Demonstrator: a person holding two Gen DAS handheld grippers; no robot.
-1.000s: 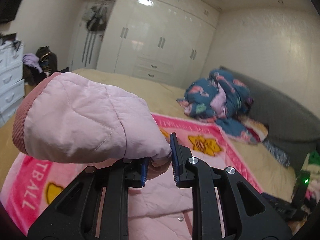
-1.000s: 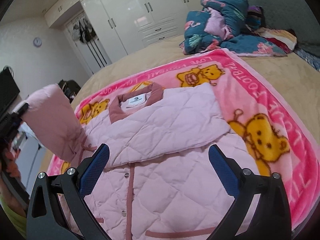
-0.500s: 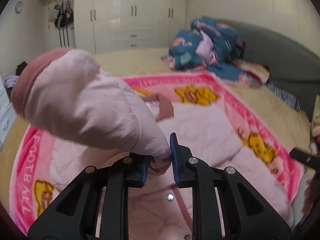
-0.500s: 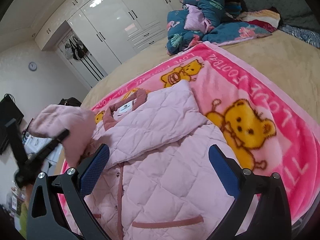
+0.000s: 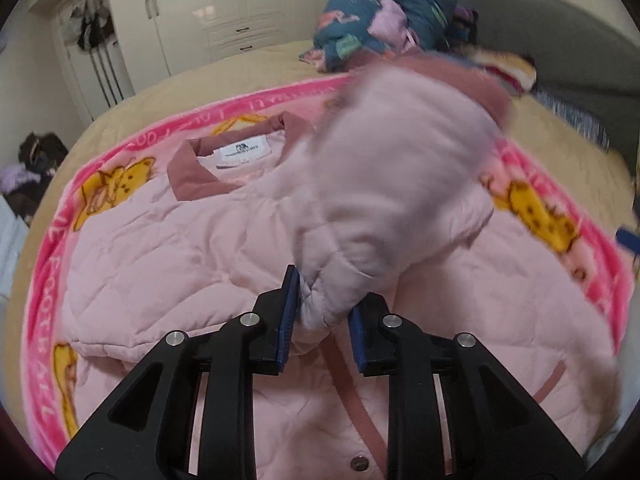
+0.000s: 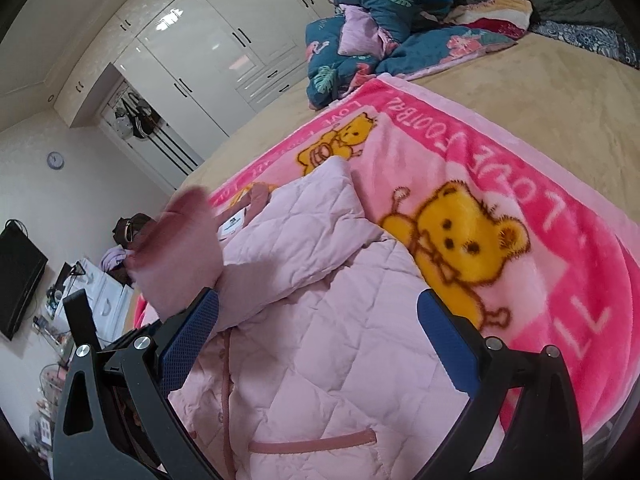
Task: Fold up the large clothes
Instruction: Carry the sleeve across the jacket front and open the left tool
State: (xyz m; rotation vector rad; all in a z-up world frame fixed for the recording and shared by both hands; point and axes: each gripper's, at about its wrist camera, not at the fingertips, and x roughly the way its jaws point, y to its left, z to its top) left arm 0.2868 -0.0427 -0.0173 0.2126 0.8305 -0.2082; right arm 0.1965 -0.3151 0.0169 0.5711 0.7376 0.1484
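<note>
The pink quilted jacket (image 5: pixel 168 264) is lying on the bear blanket (image 6: pixel 540 208), its sleeve (image 5: pixel 400 184) sitting between the left gripper (image 5: pixel 322 320)'s just-loosening jaws, while only the right view is showing the right gripper (image 6: pixel 320 344) gaping empty at six o'clock.

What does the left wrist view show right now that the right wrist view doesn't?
Left wrist only: the sleeve end between the left gripper pads, jaws just opening, and the whole collar. Right wrist only: the open, empty right gripper, wall clock and TV. Both: the pink quilted jacket, bear blanket and wardrobe.
</note>
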